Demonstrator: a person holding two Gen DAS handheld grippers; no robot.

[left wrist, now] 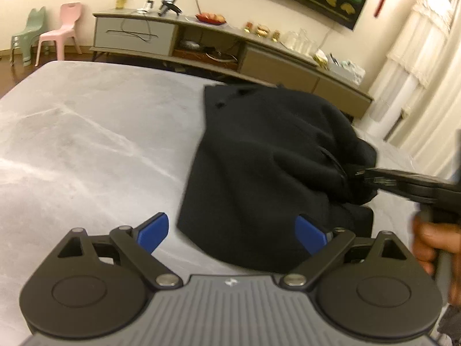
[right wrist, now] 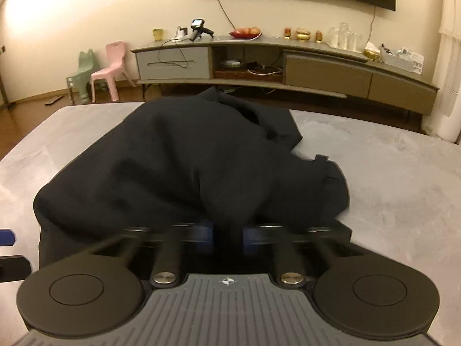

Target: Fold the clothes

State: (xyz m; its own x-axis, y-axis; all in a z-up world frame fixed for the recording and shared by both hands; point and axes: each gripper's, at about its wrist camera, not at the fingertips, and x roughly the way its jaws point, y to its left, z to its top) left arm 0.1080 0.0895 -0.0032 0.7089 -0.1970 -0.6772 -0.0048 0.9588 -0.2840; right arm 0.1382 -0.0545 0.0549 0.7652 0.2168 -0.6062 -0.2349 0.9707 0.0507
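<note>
A black garment [left wrist: 268,155] lies crumpled on the grey table [left wrist: 86,132], bunched up into a mound toward its right side. My left gripper [left wrist: 230,227] is open, its blue pads [left wrist: 152,232] spread wide over the garment's near edge, nothing pressed between them. My right gripper [left wrist: 361,176] comes in from the right and is shut on a fold of the cloth. In the right wrist view the garment [right wrist: 187,158] fills the middle, and the right gripper [right wrist: 227,236] pinches its near edge with the cloth hiding the fingertips. A blue pad of the left gripper [right wrist: 6,236] shows at the far left.
A person's hand [left wrist: 432,239] holds the right gripper's handle. Beyond the table's far edge stands a long low sideboard [right wrist: 288,66] with small items on it. A pink chair [right wrist: 108,69] and a green chair [right wrist: 82,76] stand on the floor at the left.
</note>
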